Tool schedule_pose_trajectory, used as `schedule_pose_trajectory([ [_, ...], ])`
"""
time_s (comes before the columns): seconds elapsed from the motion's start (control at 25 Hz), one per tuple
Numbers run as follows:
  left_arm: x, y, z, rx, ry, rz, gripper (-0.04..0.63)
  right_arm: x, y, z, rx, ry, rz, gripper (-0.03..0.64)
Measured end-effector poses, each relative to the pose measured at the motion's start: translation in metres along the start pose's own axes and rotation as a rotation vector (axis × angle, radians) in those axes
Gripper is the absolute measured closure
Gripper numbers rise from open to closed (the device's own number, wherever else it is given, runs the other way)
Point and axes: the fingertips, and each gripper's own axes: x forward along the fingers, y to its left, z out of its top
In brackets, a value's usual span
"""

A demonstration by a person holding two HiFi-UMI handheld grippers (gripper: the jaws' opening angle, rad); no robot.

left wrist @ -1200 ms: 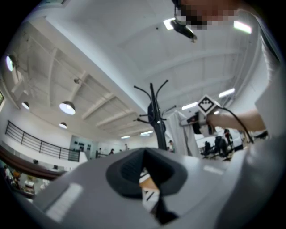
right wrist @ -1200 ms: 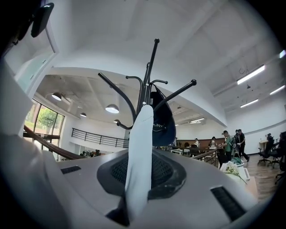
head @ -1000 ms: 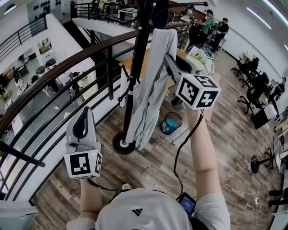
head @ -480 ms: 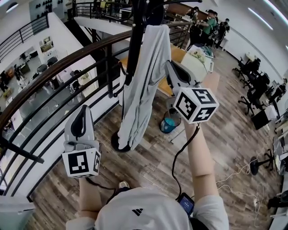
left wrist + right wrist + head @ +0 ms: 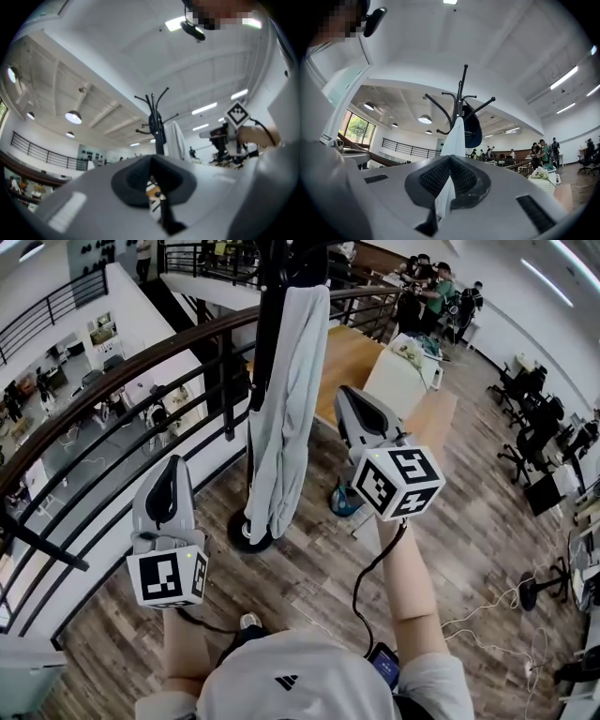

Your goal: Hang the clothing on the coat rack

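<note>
Grey garment (image 5: 286, 418) hangs from the top of the black coat rack (image 5: 267, 343), draped down the pole towards its round base, at 12 o'clock in the head view. Dark cap (image 5: 472, 129) on a hook beside it.

Right gripper (image 5: 349, 396): jaws pressed together at the tips, nothing between them. Garment at its 10 o'clock, near but apart.

Left gripper (image 5: 170, 471): jaws also together, empty. Garment at its 1 o'clock, well apart. Dark railing (image 5: 141, 371) runs behind.
</note>
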Motion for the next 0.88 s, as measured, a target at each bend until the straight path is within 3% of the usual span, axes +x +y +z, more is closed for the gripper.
schedule_pose_trajectory([
  [0.88,-0.047,-0.056,0.023,0.025,0.018,0.014,0.588,-0.097,0.007,-0.024,-0.030,-0.013,-0.009,0.615],
])
